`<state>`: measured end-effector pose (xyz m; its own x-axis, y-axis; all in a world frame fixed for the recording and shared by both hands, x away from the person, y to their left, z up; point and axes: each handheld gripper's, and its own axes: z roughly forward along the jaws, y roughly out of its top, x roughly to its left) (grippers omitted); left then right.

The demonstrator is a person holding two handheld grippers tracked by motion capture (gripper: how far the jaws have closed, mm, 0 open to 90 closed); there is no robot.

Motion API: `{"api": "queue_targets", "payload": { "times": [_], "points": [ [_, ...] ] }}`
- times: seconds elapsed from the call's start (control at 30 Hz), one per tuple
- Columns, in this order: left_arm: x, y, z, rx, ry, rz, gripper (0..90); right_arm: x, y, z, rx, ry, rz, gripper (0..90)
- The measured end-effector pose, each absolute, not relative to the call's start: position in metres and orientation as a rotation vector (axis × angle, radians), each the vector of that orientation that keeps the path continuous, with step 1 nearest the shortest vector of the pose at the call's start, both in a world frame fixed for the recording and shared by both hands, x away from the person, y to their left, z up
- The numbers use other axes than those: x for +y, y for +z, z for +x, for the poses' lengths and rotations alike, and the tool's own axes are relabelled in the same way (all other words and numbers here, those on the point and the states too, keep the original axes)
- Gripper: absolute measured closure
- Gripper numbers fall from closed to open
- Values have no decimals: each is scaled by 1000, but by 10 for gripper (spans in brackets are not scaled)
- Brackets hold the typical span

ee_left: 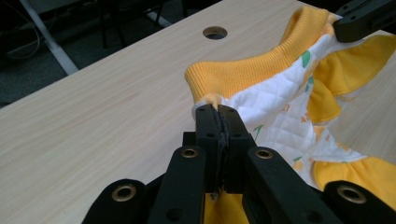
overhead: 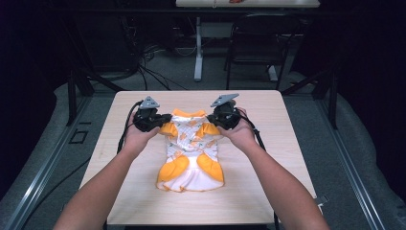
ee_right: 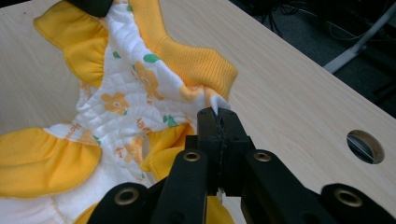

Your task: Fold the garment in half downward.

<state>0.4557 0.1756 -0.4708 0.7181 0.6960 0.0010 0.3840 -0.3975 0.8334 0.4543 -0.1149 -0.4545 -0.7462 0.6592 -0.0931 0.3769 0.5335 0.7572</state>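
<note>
1. While the person's forearms reach in from the near edge, a small orange-and-white garment lies flat near the middle of the wooden table, its collar toward the far side.
2. Left gripper — jaws pressed together on the garment's left shoulder, cloth pinched between them.
3. Right gripper — jaws likewise closed on the right shoulder, a white corner of cloth poking out above the tips.
4. Both shoulders sit just beside the ribbed orange collar.
</note>
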Motion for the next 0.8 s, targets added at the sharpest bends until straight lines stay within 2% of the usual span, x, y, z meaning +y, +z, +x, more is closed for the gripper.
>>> {"api": "queue_targets", "payload": {
  "times": [0.8],
  "points": [
    [181,-504,404,768,382,2059,881,-111,-480,407,2495,1012,763,889]
  ]
}}
